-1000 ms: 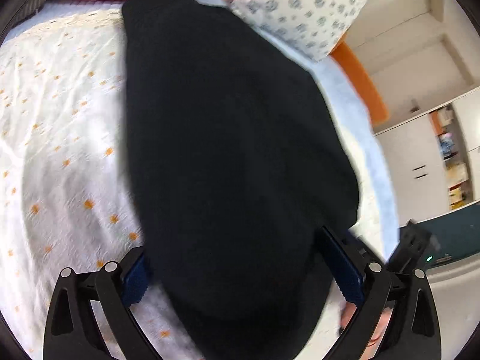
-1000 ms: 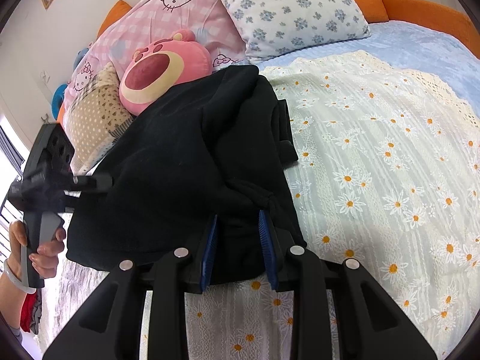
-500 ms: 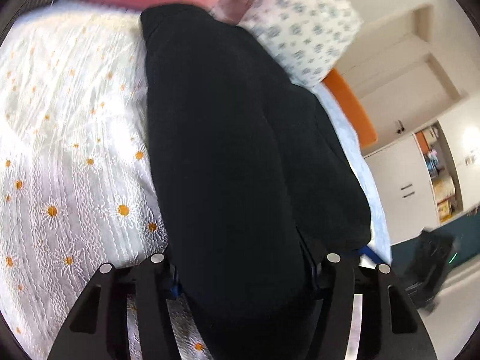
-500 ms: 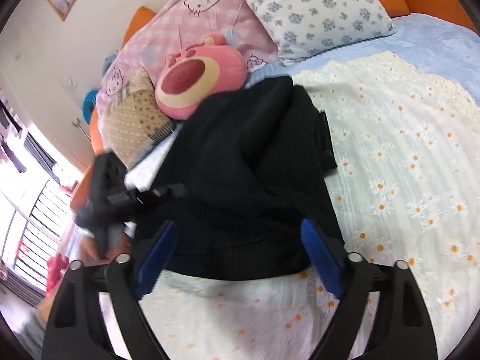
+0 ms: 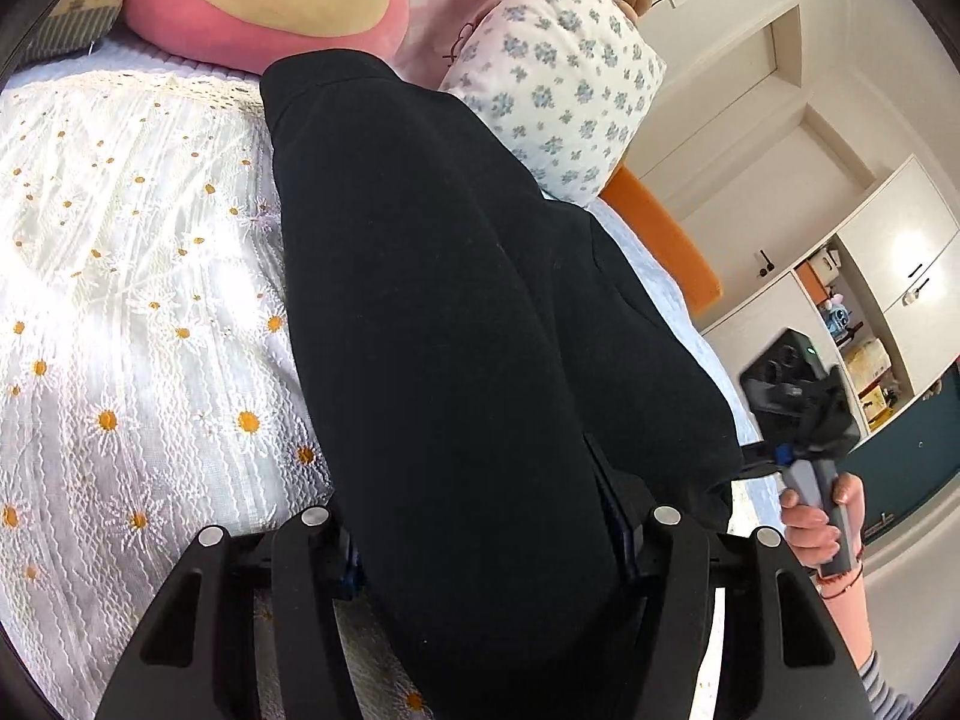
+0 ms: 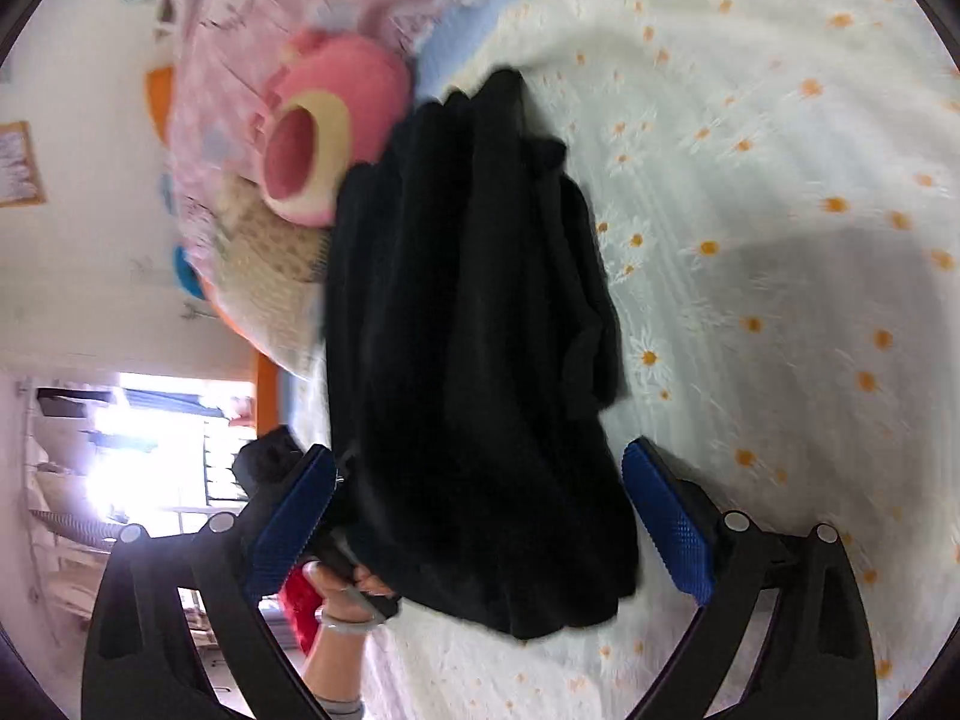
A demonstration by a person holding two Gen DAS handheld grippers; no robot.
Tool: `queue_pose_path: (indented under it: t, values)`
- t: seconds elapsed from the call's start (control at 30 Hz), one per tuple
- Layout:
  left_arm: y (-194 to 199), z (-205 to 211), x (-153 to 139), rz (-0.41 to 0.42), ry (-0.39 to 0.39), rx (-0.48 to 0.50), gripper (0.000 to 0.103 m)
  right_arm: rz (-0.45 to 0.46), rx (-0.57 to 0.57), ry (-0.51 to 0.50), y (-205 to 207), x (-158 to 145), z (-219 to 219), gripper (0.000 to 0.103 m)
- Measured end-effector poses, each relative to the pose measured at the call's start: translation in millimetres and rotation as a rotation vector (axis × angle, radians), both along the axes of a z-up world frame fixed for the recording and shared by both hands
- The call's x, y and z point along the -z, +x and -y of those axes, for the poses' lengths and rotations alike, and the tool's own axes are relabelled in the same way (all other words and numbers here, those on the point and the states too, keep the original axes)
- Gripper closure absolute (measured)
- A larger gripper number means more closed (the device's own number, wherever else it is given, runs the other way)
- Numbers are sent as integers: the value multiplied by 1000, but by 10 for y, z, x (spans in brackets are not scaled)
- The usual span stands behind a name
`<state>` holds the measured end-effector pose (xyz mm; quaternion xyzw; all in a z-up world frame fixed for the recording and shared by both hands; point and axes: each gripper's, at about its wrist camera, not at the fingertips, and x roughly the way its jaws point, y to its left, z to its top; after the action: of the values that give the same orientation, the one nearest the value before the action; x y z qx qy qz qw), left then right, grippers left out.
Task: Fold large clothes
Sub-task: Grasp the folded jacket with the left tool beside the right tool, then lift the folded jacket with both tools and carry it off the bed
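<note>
A black garment (image 5: 450, 330) lies folded in a thick, long bundle on the daisy-print bedspread (image 5: 120, 300). My left gripper (image 5: 489, 540) is shut on its near end, and the cloth bulges over the pads and hides them. In the right wrist view the same garment (image 6: 474, 330) lies between the blue pads (image 6: 666, 522) of my right gripper (image 6: 477, 456). Those jaws are opening wide and touch nothing. The view is blurred and rolled sideways. The left wrist view shows the right gripper (image 5: 804, 420) beyond the bundle, held in a hand (image 5: 816, 516).
A pink plush toy (image 5: 270, 0) and a floral pillow (image 5: 570, 78) lie at the head of the bed, close to the garment's far end. White wardrobes (image 5: 870, 300) stand past the bed's edge. A bright window (image 6: 150, 438) is at the left.
My left jaws closed on the black garment's end and moved in lower. My right jaws let go of the cloth, spread wide, and the gripper rolled and swung sideways.
</note>
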<state>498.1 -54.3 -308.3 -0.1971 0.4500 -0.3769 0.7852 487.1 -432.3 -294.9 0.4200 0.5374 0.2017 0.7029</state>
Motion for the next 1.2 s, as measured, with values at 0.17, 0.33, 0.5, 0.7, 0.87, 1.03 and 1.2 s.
queue_pose_path:
  t: [0.17, 0.33, 0.5, 0.7, 0.87, 1.03, 1.2]
  values:
    - [32, 70, -3, 2, -7, -2, 42, -28, -35, -66, 239, -129, -175, 7]
    - [42, 96, -12, 5, 0, -4, 42, -53, -62, -200, 501, -290, -384, 7]
    - [47, 114, -16, 7, 10, -5, 42, -99, -58, -276, 763, -259, -560, 7]
    - [44, 155, -34, 5, 28, -6, 42, -83, -72, -430, 791, -295, -770, 11]
    - [71, 289, -99, -43, 121, -28, 42, -48, -80, -601, 634, -364, -904, 34]
    - [175, 483, -254, -149, 257, -93, 47, -18, -78, -656, 546, -480, -969, 58]
    - [169, 679, -486, -118, 425, -90, 63, 15, -79, -647, 498, -577, -1017, 71]
